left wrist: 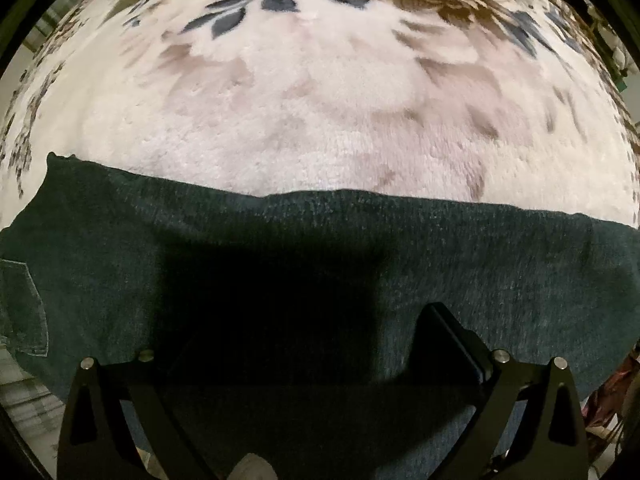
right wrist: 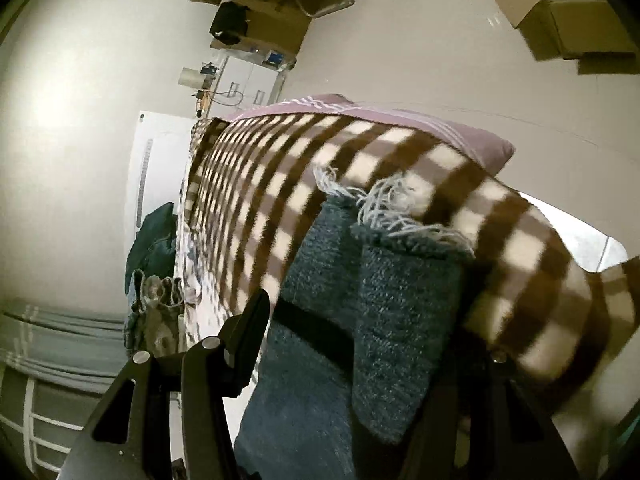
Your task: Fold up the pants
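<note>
Left gripper (left wrist: pixel 316 344): black fingers spread wide at the bottom of the left view, poised just over dark denim; nothing sits between them; the left finger is lost in shadow.

Shadow (left wrist: pixel 268 312): dark block cast on the fabric between the fingers.

Pants (left wrist: pixel 500 264): dark blue-green denim, lying flat as a broad band across the lower half of the left view; far edge runs almost straight from side to side; a stitched pocket (left wrist: pixel 24 308) shows at the far left.

Blanket (left wrist: pixel 320 120): pale plush with grey, brown and dark blue leaf print, under the pants and filling the upper half of the left view.

Right gripper (right wrist: pixel 340 360): one finger (right wrist: pixel 248 332) shows left of the denim; the other is hidden behind cloth; the legs pass between them, but whether they are clamped cannot be told.

Pant legs (right wrist: pixel 400 320): two cuffs side by side, raised before the right camera, frayed pale hems (right wrist: pixel 384 208) at the far end.

Checked blanket (right wrist: pixel 280 184): brown and cream, blurred, beyond the cuffs.

Pillow (right wrist: pixel 472 136): mauve, behind the checked blanket.

Boxes (right wrist: pixel 560 24): cardboard, in the far background.
</note>
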